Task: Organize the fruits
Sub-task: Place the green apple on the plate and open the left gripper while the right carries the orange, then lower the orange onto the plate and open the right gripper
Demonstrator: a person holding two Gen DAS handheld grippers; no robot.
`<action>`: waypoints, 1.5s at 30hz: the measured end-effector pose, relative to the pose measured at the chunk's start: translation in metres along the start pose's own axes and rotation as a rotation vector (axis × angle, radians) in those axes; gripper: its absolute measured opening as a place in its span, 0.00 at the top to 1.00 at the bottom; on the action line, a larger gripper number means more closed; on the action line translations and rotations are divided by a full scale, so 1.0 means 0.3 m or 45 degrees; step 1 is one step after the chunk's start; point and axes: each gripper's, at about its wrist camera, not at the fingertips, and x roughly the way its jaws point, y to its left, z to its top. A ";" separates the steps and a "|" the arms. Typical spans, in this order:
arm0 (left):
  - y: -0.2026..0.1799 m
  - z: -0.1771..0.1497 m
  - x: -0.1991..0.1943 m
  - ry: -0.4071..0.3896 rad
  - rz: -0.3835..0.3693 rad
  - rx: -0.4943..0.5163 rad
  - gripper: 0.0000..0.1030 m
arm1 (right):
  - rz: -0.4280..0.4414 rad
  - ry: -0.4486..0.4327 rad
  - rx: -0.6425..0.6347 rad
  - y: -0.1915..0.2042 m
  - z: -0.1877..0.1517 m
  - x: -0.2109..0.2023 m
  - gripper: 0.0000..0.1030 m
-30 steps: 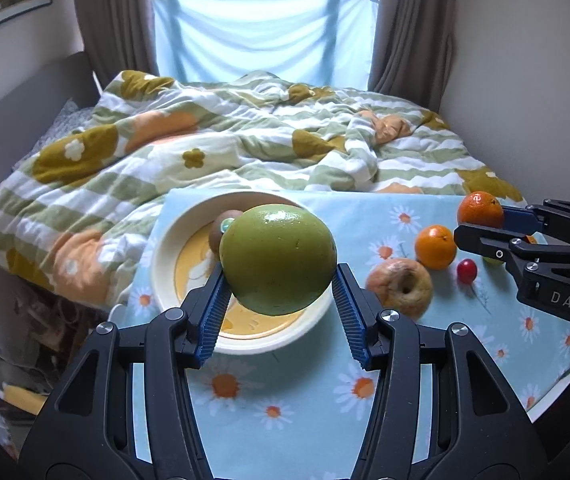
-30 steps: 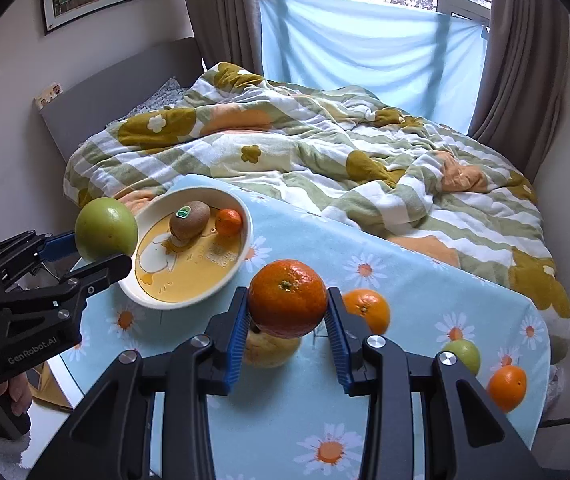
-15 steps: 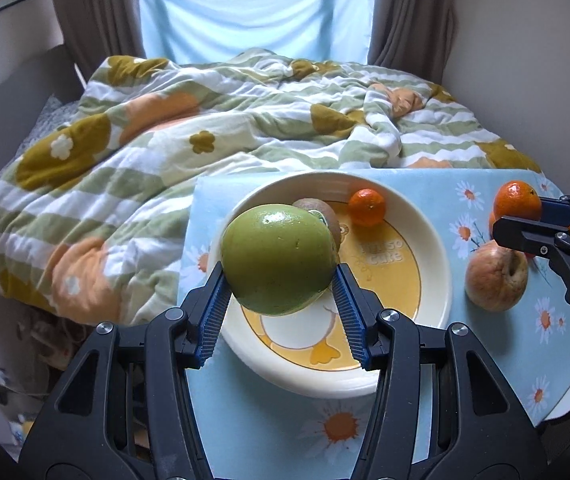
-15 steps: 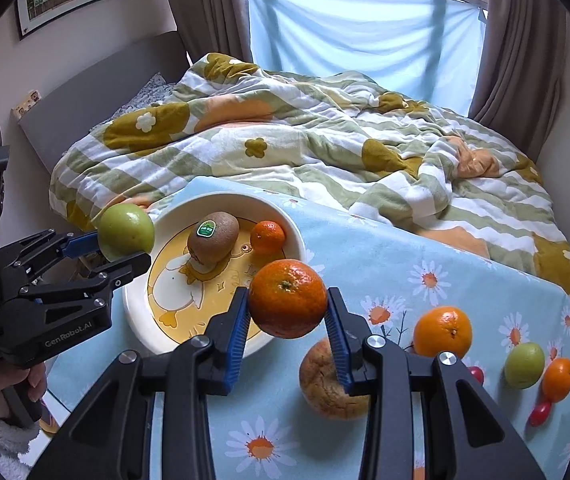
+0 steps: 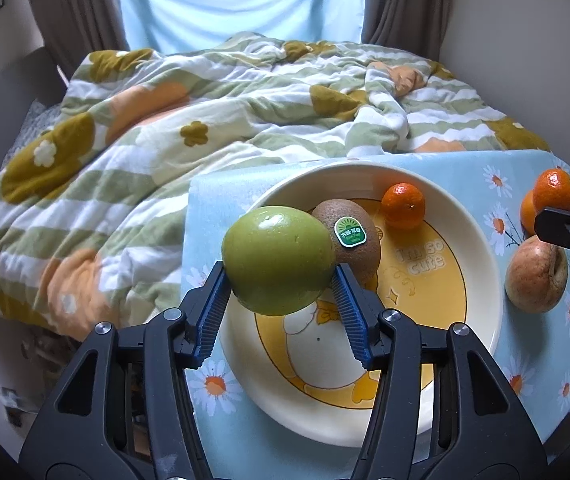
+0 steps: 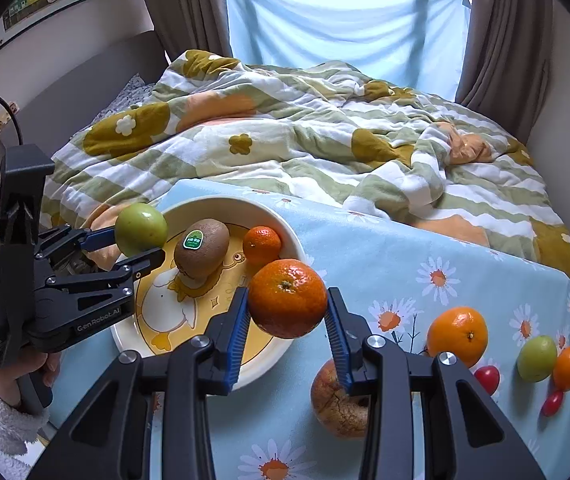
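Left wrist view: the left gripper (image 5: 279, 280) carries a green apple (image 5: 277, 259) between its blue pads (image 5: 211, 308), the fruit seated at the fingertips and bulging above and ahead of them. The jaws have just been opening a little, with the apple between them and both pads apparently touching its sides. The apple hangs over the near left part of the cream plate (image 5: 481, 280), just in front of a stickered kiwi (image 5: 355, 234) (they overlap in this view; contact cannot be told). A small mandarin (image 5: 403, 205) lies further back in the plate.

Right wrist view: the right gripper (image 6: 288, 312) is clamped narrowly on an orange (image 6: 287, 298), held at the fingertips over the plate's (image 6: 221, 204) near right rim. On the daisy tablecloth (image 6: 385, 256) lie a russet apple (image 6: 335, 400) under the right finger, a second orange (image 6: 457, 336) and smaller fruit beyond.
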 end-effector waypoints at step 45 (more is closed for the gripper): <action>-0.075 -0.185 -0.211 0.139 0.083 -0.283 0.00 | 0.277 0.165 -0.212 0.063 0.062 0.182 0.35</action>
